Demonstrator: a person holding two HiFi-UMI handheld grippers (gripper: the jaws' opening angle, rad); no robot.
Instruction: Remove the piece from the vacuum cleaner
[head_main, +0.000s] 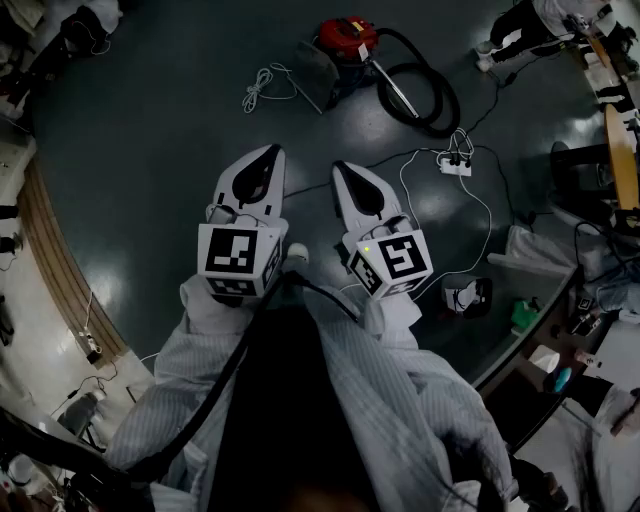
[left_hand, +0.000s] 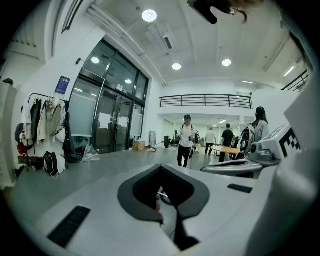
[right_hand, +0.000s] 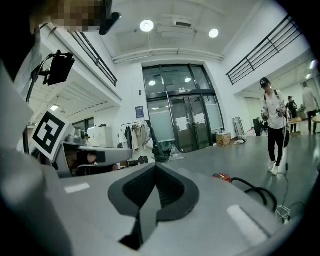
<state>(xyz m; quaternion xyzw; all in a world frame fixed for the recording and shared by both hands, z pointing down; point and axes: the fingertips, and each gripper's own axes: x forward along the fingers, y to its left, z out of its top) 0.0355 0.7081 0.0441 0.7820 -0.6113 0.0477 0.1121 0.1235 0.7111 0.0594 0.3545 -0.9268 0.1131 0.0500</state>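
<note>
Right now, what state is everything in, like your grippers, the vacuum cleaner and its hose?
left gripper: shut, empty.
right gripper: shut, empty.
vacuum cleaner: standing on the floor, untouched.
hose: looped on the floor beside it.
white cord: bundled on the floor.

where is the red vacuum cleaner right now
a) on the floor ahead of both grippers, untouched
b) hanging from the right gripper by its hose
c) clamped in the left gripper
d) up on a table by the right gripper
a: in the head view the vacuum cleaner sits on the floor, apart from the left gripper and the right gripper, which are both shut on nothing.
</note>
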